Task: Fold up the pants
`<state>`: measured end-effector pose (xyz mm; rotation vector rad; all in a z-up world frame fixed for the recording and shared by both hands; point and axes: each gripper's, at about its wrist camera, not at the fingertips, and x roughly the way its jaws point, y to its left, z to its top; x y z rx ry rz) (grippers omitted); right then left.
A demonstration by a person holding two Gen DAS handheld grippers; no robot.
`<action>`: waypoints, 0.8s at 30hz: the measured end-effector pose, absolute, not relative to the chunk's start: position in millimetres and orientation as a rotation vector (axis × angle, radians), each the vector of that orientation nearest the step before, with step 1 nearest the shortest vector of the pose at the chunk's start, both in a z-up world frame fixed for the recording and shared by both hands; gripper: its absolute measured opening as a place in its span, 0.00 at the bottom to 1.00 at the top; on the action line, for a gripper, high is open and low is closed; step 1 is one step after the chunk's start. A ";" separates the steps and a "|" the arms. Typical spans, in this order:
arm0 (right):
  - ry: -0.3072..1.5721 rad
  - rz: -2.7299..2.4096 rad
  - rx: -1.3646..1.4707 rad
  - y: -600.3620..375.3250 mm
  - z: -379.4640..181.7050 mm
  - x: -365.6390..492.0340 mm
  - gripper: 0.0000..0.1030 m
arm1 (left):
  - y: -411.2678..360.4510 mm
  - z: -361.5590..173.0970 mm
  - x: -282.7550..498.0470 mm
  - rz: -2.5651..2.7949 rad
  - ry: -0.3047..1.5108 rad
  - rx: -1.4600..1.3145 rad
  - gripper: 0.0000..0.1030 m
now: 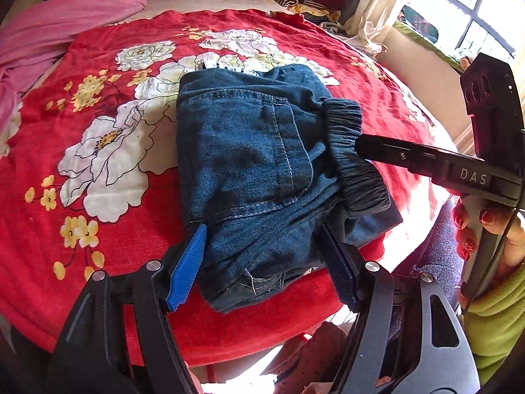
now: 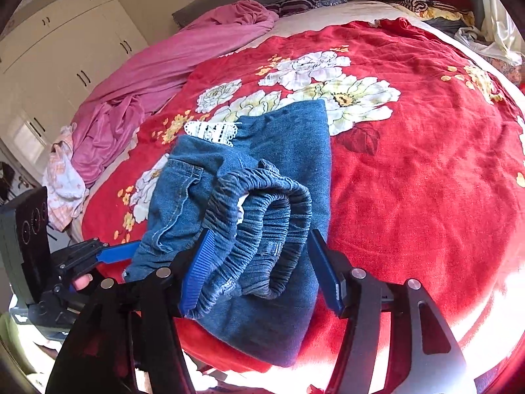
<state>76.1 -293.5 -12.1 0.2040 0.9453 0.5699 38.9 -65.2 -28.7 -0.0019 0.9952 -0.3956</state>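
While the folded pants [image 1: 262, 170] lie on the red floral bedspread [image 1: 108, 197], your left claw [image 1: 265, 266] straddles their near edge, part spread. Your right claw [image 2: 259, 269] brackets the elastic waistband [image 2: 262, 203]; grip unclear. Pink sheet [image 2: 170, 62], wardrobe [image 2: 65, 39] behind.

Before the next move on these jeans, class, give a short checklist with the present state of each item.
1. Jeans folded into a compact bundle: ok.
2. Bundle fully on the bedspread: ok.
3. Waistband lying flat: not ok, it loops up.
4. Left gripper straddles the bundle's near end: ok.
5. Right gripper around the waistband: ok; pads pressing: cannot tell.
6. Lace trim tucked in: not ok, it peeks out.
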 end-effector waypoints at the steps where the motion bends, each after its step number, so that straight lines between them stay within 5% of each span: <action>1: 0.929 0.573 0.200 -294.8 -6.3 72.2 0.58 | -64.8 -27.1 38.0 -0.397 0.993 -0.005 0.59; 14: 0.822 0.588 0.117 -302.9 23.7 20.4 0.63 | -46.4 -1.0 35.7 -0.391 0.945 -0.055 0.63; 24: 0.763 0.757 -0.224 -219.5 15.5 -26.0 0.63 | -11.7 -4.5 76.3 -0.311 0.974 -0.133 0.65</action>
